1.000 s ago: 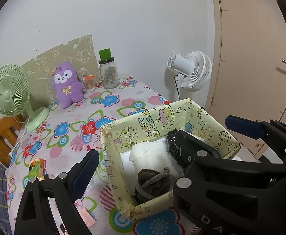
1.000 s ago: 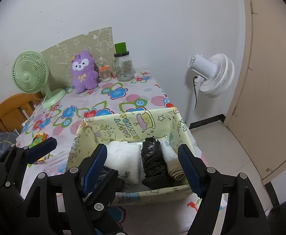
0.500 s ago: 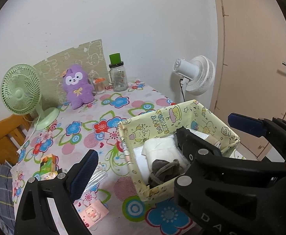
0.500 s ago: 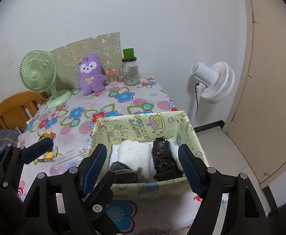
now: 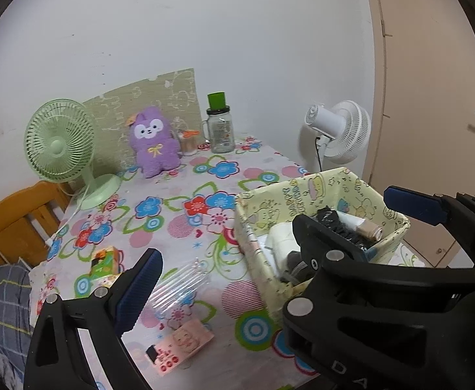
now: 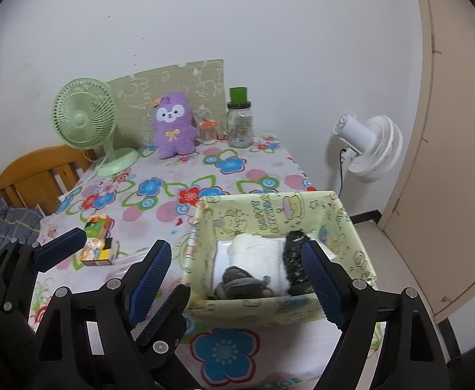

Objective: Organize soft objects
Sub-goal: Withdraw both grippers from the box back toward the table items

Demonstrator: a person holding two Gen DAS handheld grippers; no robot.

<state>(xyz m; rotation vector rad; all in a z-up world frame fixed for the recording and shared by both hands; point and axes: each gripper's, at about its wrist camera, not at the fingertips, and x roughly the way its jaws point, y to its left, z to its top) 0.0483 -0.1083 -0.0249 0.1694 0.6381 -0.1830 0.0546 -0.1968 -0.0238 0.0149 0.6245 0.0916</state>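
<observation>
Both grippers, left gripper [image 5: 271, 230] and right gripper [image 6: 236, 273], hang spread and empty just before the yellow box [image 6: 270, 208], its rolled cloths [image 6: 257, 253] packed snugly inside to stay tidy.

Both views overlook table [image 5: 179, 214] (sharing box [image 6: 270, 208]).

Left gripper [image 5: 276, 237] jaws wide apart, nothing btwn them, hovering over floral tablecloth [image 5: 172, 201]; right gripper's black frame [image 5: 384, 295] crosses in front, partly hiding yellow cartoon-print fabric bin [image 5: 305, 195] w/ folded white cloth [image 5: 281, 235], grey bundle [image 5: 292, 260], black roll [image 5: 333, 219] & beige roll [image 5: 369, 227] inside. On cloth near the left finger: clear plastic packet [image 5: 179, 287], pink card [image 5: 180, 346], small colourful box [image 5: 102, 261]. At back by wall: green desk fan [image 5: 60, 136], purple plush [image 5: 154, 141], green-capped bottle [image 5: 219, 126]; white fan [image 5: 338, 131] beyond table edge.
</observation>
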